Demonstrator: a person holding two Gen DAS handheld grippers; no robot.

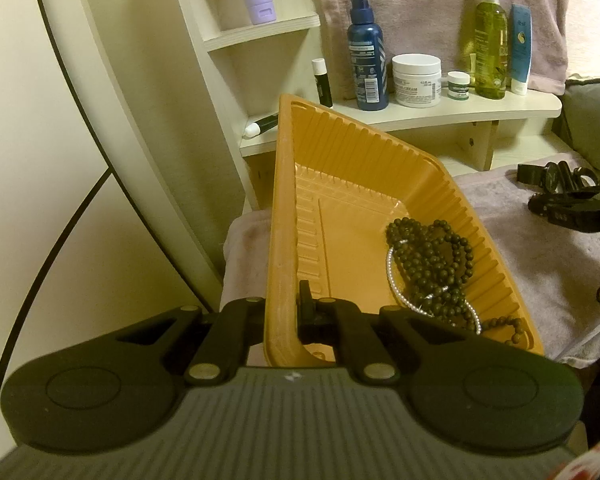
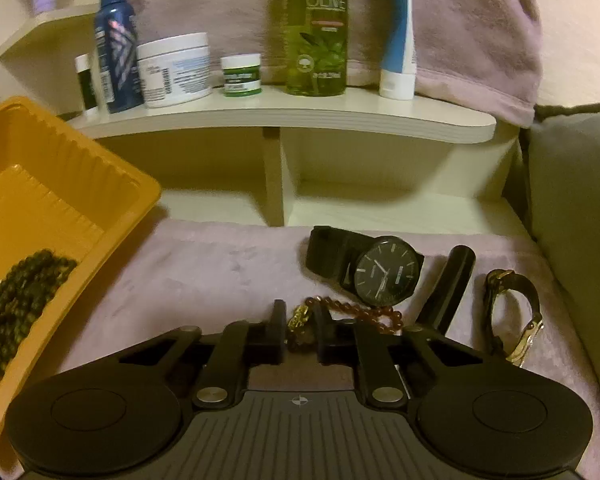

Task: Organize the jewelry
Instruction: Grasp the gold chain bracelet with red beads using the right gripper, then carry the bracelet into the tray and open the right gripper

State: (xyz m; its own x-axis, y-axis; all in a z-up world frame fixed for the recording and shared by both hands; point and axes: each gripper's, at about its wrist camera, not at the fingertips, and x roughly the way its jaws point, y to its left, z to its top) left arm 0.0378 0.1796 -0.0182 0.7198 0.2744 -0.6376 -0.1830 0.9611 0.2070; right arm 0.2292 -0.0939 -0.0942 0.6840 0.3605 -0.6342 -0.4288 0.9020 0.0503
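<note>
My right hand-held gripper is nearly shut on the amber bead bracelet; lift straight up so the strand trails clear. The black watch lies just ahead, the gold watch off right. My left hand-held gripper pinches the orange tray wall, holding dark beads, at left.

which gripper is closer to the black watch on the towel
Right. The right gripper sits just in front of the black watch, closed on a brown bead bracelet beside it. The left gripper is off to the side, clamped on the orange tray wall.
</note>
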